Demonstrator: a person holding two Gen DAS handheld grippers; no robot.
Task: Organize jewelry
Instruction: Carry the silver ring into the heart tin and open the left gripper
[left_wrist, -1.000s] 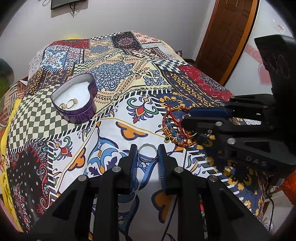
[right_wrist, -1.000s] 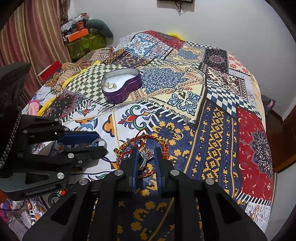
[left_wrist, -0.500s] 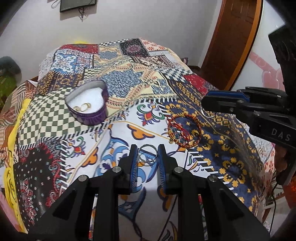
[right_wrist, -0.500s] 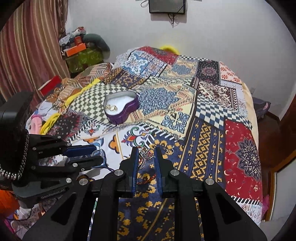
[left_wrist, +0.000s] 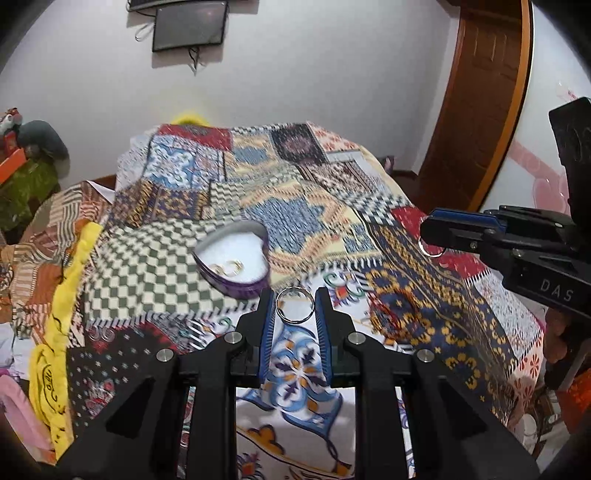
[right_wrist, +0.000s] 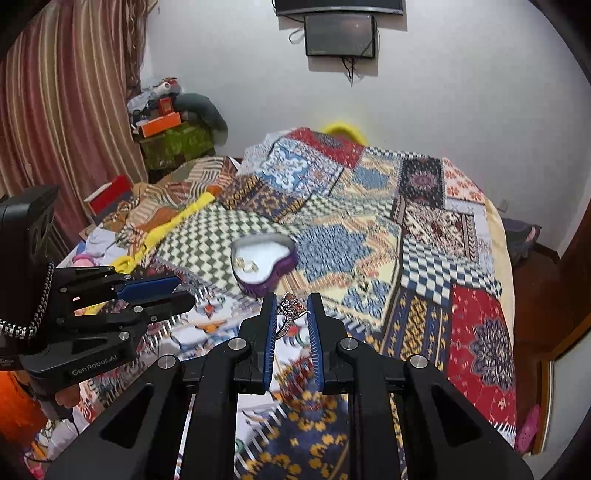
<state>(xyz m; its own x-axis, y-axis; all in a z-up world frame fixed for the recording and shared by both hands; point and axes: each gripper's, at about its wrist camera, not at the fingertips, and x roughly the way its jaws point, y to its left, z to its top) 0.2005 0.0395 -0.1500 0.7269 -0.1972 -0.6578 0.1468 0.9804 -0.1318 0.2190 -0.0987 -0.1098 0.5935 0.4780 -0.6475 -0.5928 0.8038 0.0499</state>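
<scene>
Both grippers are in mid-carry above the bed (left_wrist: 424, 295), each with a piece of jewelry pinched between narrow jaws. The left gripper (left_wrist: 295, 306) holds a plain silver ring (left_wrist: 294, 305) by its outer edge, the hoop facing the camera. The right gripper (right_wrist: 291, 314) is closed on a stone-studded ring (right_wrist: 290, 308), seen in the left wrist view hanging under the blue pads at about 3 o'clock. The heart-shaped purple box (left_wrist: 236, 260) sits open on the patchwork bedspread, just past the left gripper's tips toward 11 o'clock, and two gold rings (left_wrist: 227, 266) already lie on its white lining. A red beaded bracelet (left_wrist: 391, 312) lies on the cover toward 3 o'clock of the left gripper's tips, well apart from the box. The step in hand looks like ferrying both rings to the box. The next move would call for bringing one gripper over the open heart, lowering it close to the lining and parting the jaws, then the other in turn, so the two do not crowd each other over a small target; the bracelet appears left for later.
</scene>
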